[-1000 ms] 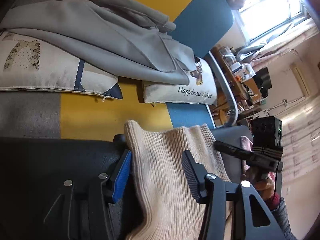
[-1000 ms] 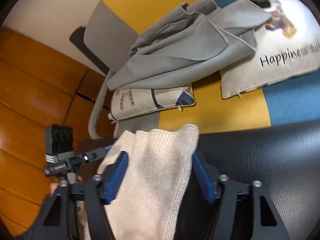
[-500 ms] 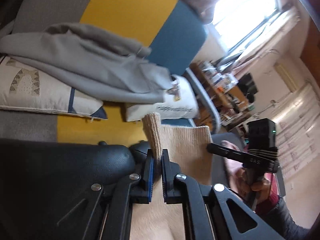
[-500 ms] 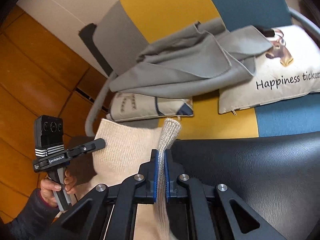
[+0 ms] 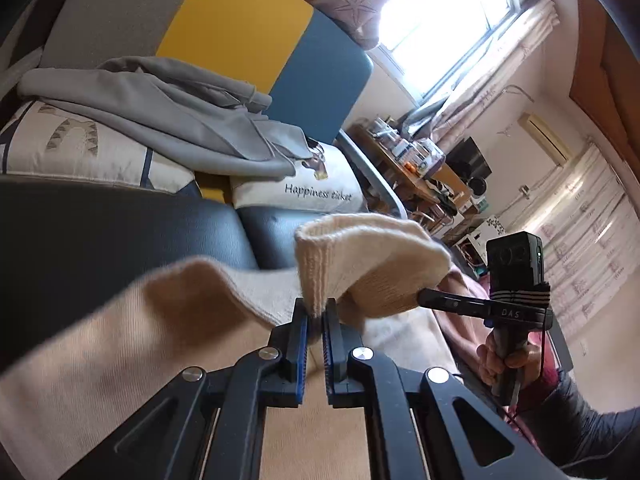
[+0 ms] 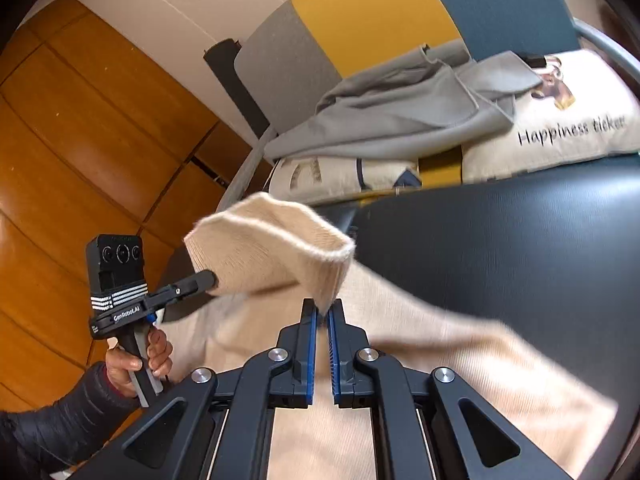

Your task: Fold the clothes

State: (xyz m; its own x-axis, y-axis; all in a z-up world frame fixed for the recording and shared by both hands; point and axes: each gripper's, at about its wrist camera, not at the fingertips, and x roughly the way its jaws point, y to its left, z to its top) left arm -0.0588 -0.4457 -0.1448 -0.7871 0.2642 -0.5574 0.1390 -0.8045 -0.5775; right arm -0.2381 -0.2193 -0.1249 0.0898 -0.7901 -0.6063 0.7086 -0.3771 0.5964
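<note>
Changes logged: my left gripper (image 5: 315, 314) and right gripper (image 6: 323, 312), both wide apart a second ago with the beige knit garment (image 5: 372, 264) lying flat between their pads, have closed on its far corners. That edge, formerly flat on the black seat (image 6: 500, 240), is now lifted at frame centre and curls over, and the sofa cushions sit higher in frame.

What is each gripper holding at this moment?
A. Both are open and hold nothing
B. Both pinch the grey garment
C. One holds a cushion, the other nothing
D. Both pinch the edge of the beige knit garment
D: the left gripper and the right gripper each pinch the beige knit garment at its edge.
</note>
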